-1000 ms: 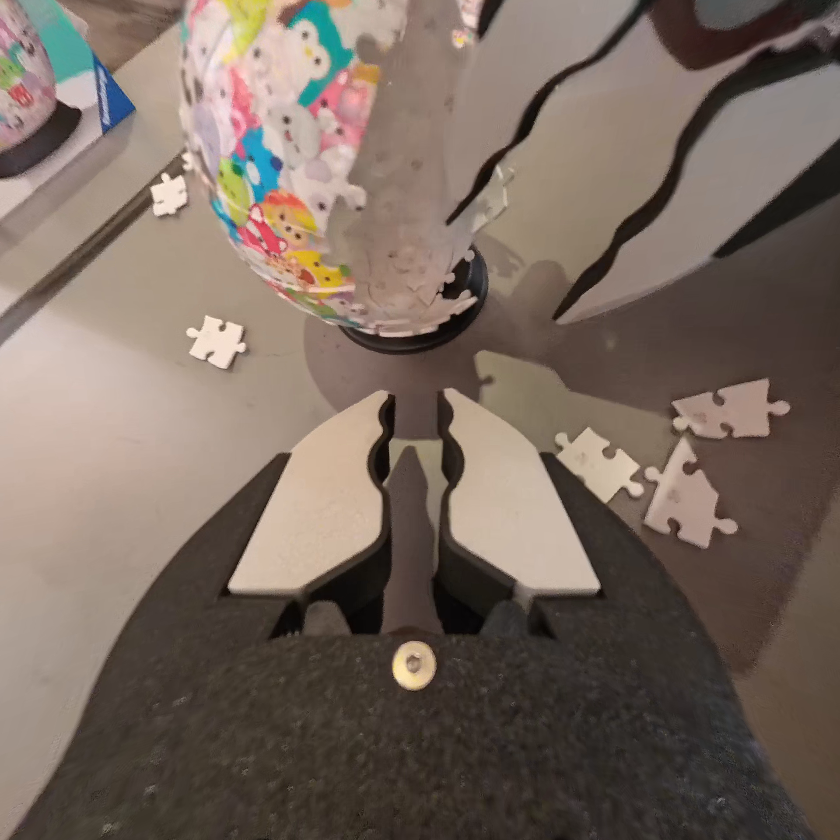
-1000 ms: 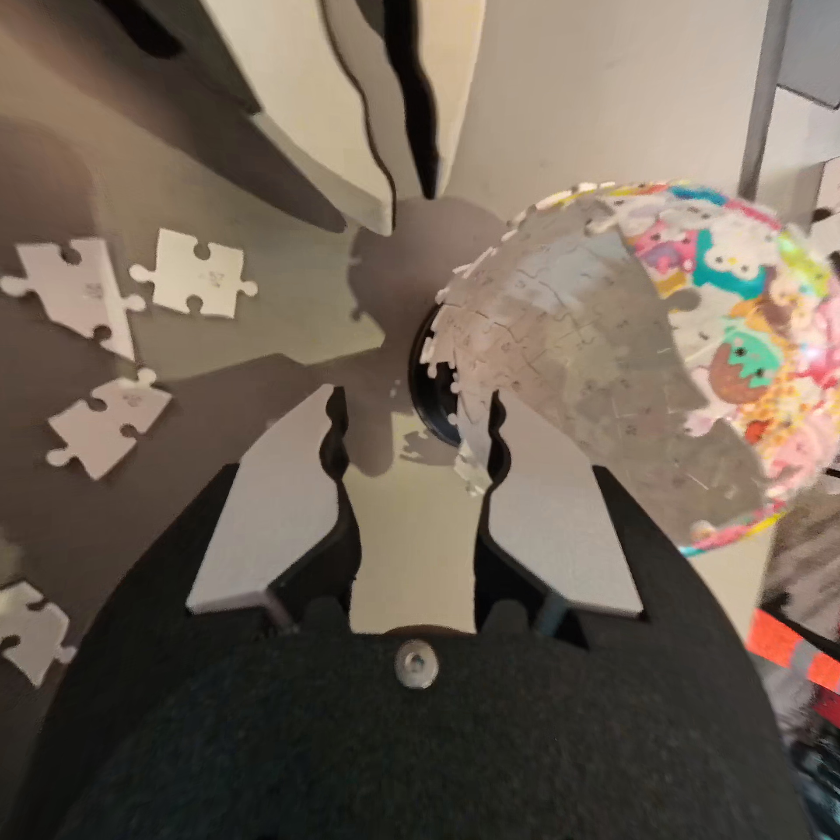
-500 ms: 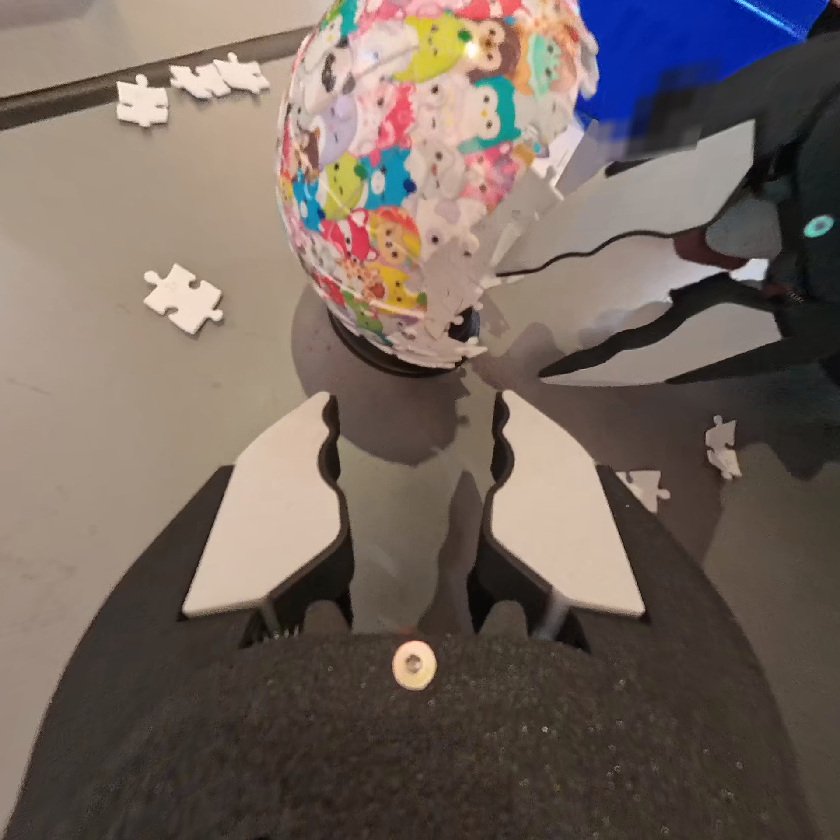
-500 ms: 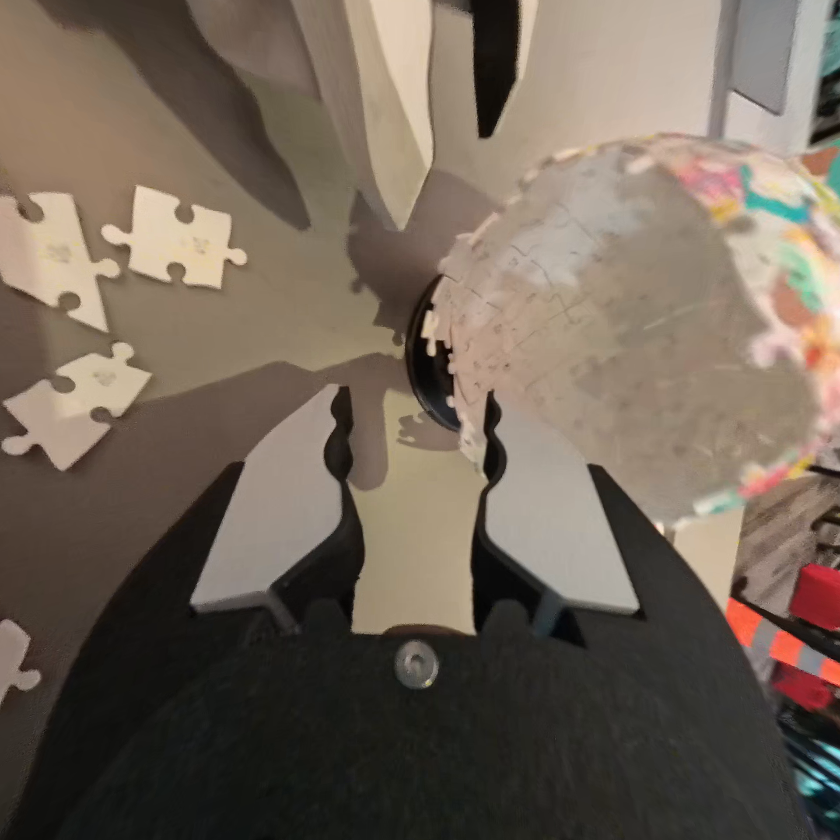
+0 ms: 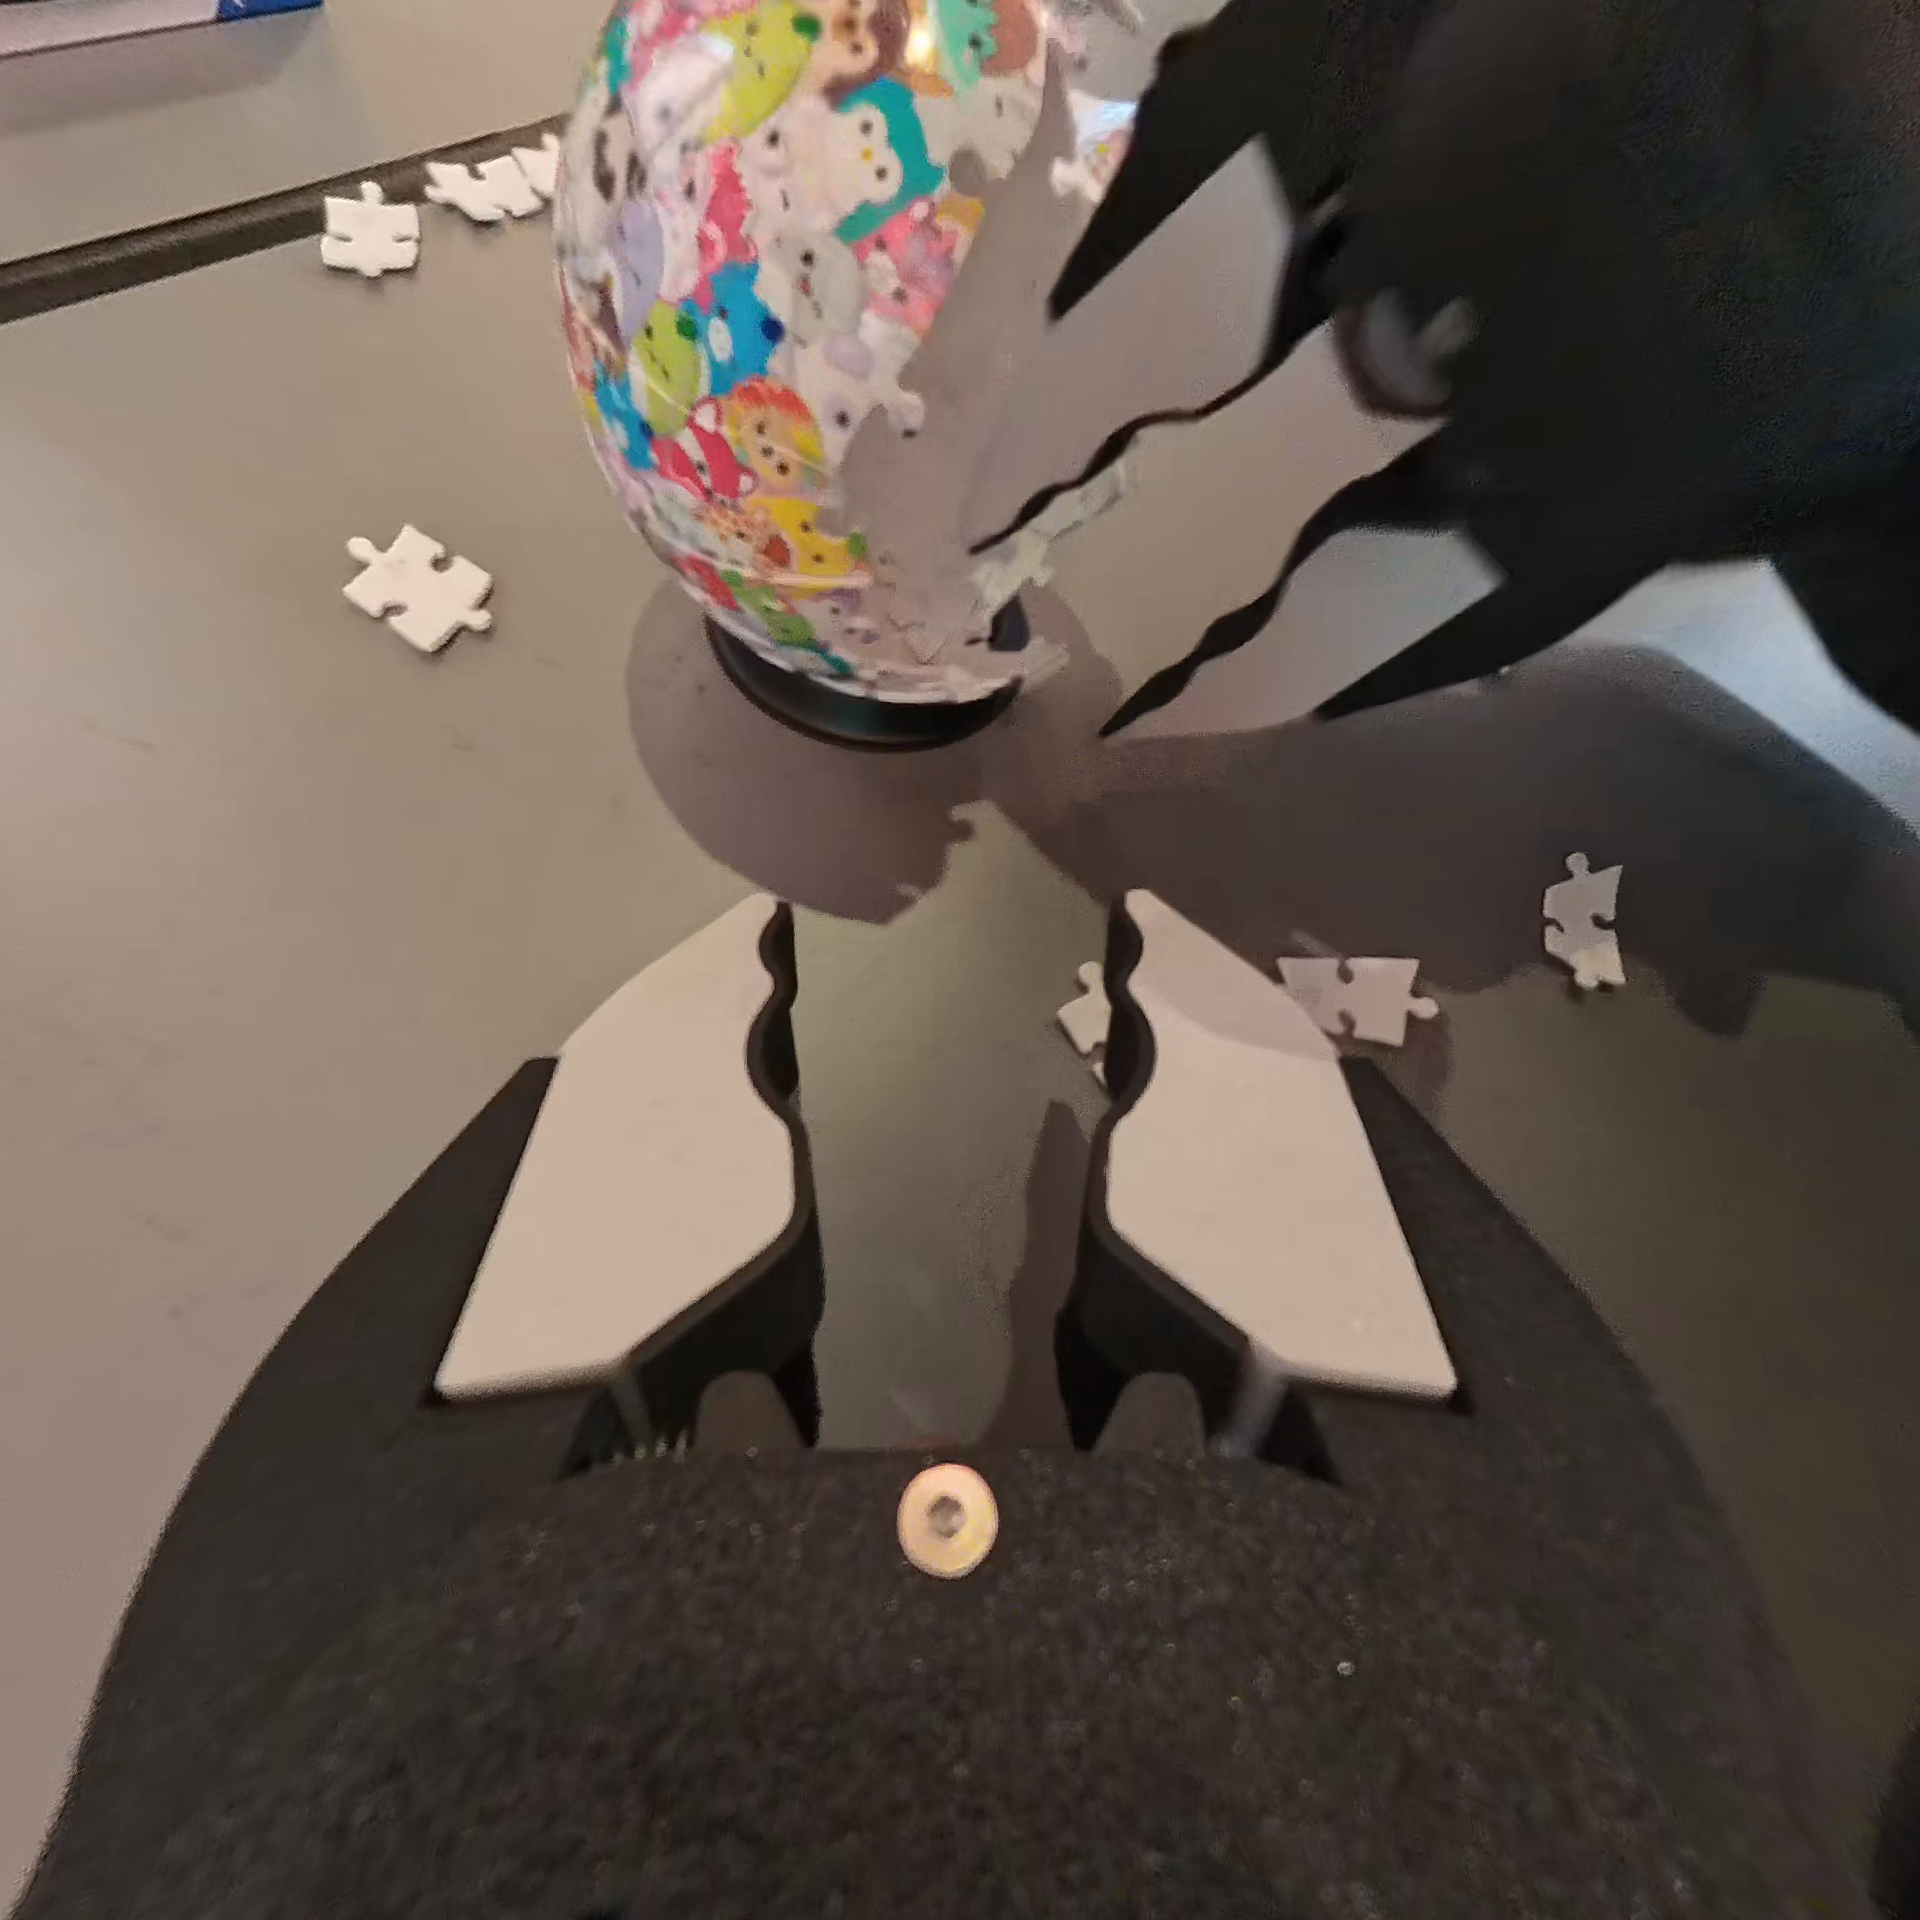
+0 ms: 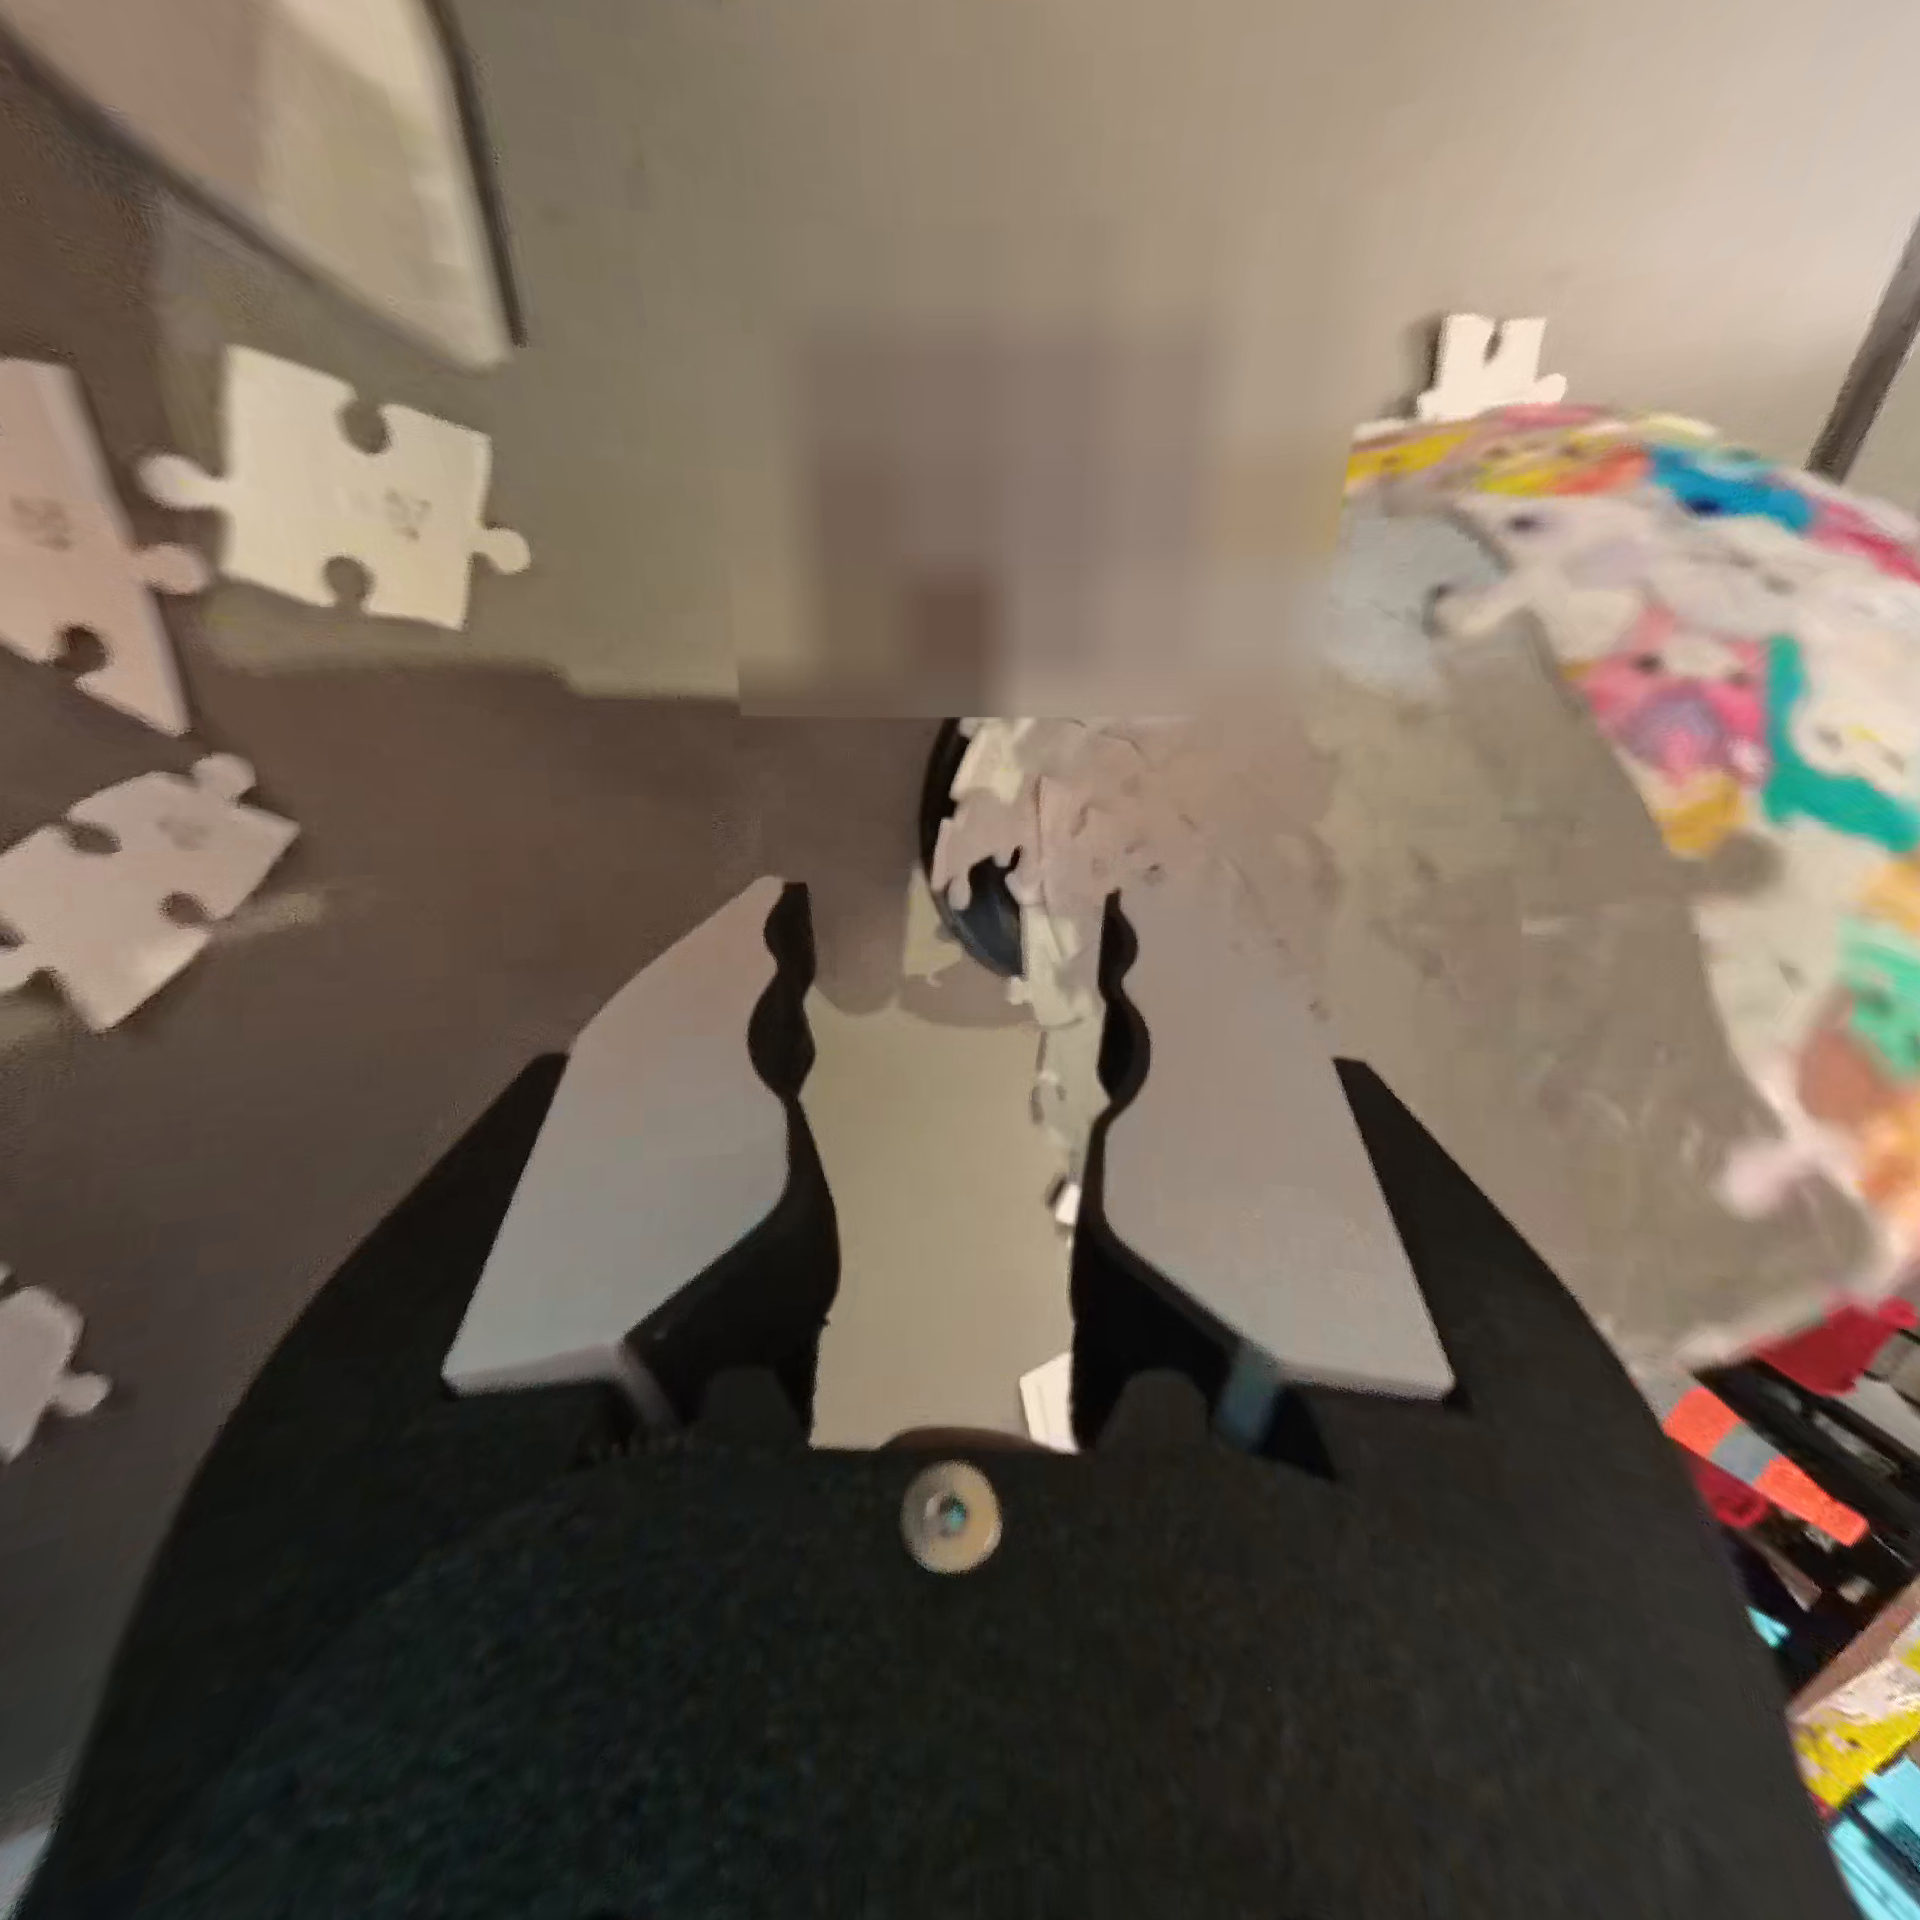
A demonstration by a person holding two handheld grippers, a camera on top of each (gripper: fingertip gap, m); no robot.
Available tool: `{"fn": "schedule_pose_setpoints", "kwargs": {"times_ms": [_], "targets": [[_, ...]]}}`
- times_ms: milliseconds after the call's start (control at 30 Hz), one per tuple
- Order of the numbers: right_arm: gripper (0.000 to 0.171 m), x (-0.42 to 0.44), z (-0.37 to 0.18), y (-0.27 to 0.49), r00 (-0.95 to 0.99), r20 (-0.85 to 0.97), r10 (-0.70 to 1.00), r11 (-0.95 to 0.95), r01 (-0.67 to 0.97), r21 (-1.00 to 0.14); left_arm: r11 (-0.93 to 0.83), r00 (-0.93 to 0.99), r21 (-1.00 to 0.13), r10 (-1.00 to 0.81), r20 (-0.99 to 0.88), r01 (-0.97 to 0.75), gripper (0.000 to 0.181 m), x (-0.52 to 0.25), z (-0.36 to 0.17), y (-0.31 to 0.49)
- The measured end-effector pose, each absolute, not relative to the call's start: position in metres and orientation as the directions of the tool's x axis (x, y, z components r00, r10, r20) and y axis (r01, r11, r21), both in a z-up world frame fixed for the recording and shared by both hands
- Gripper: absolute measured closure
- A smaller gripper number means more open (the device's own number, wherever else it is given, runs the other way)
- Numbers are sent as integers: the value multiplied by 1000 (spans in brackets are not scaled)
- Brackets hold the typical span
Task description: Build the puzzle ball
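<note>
Colourful, half-built puzzle ball (image 5: 769, 343) sits on its black ring stand (image 5: 862, 707) at the table's far centre, while both grippers, left (image 5: 945, 935) and right (image 6: 945, 914), hover empty with jaws released, loose white pieces (image 5: 421, 587) lying nearby.

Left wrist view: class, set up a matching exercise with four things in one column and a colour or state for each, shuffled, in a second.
Things:
1. puzzle ball
2. stand
3. loose piece
4. left gripper

States:
A. open, holding nothing
B. white, flat on the table
C. black, under the ball
D. colourful, partly built

Pairs: 1-D, 2-C, 3-B, 4-A
</note>
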State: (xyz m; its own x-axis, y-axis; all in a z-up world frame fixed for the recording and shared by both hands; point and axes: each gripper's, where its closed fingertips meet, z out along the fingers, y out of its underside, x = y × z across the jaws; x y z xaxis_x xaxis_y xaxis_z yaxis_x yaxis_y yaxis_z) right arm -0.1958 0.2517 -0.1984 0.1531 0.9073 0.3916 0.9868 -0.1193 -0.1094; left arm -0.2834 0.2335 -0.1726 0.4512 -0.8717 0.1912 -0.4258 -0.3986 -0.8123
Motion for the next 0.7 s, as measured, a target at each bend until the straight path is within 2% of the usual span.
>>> {"fn": "schedule_pose_setpoints", "kwargs": {"times_ms": [133, 200, 267, 300, 333, 367, 400, 433, 533, 633, 700], "targets": [[128, -194, -165, 233, 159, 425, 891, -79, 977, -200, -404, 452, -807, -871, 195, -430, 128, -285, -177, 237], [129, -187, -148, 228, 204, 453, 868, -75, 955, -287, -406, 454, -809, -869, 198, -425, 129, -281, -176, 241], [128, -169, -128, 240, 327, 492, 807, -117, 905, -410, -408, 442, -817, -871, 215, -408, 127, -272, -171, 245], [121, -157, -124, 247, 410, 462, 786, -168, 862, -478, -415, 432, -821, -871, 235, -392, 124, -266, -167, 248], [100, -146, -125, 254, 493, 398, 774, -231, 805, -547, -435, 423, -819, -866, 267, -375, 119, -260, -166, 250], [91, -136, -130, 261, 555, 320, 768, -294, 749, -594, -466, 407, -809, -858, 314, -359, 114, -253, -166, 250], [97, -127, -137, 269, 593, 244, 767, -347, 704, -620, -500, 386, -795, -847, 365, -345, 111, -247, -166, 251], [99, -124, -146, 273, 592, 163, 789, -376, 676, -634, -532, 371, -779, -833, 411, -332, 109, -241, -168, 251], [85, -128, -162, 278, 512, -43, 858, -416, 644, -642, -616, 319, -717, -786, 530, -326, 95, -229, -175, 250], [80, -121, -178, 283, 409, -71, 910, -382, 759, -527, -635, 313, -686, -772, 553, -356, 86, -223, -181, 252], [90, -119, -183, 282, 322, -85, 943, -325, 831, -453, -624, 313, -685, -782, 540, -378, 85, -222, -181, 254]]}}
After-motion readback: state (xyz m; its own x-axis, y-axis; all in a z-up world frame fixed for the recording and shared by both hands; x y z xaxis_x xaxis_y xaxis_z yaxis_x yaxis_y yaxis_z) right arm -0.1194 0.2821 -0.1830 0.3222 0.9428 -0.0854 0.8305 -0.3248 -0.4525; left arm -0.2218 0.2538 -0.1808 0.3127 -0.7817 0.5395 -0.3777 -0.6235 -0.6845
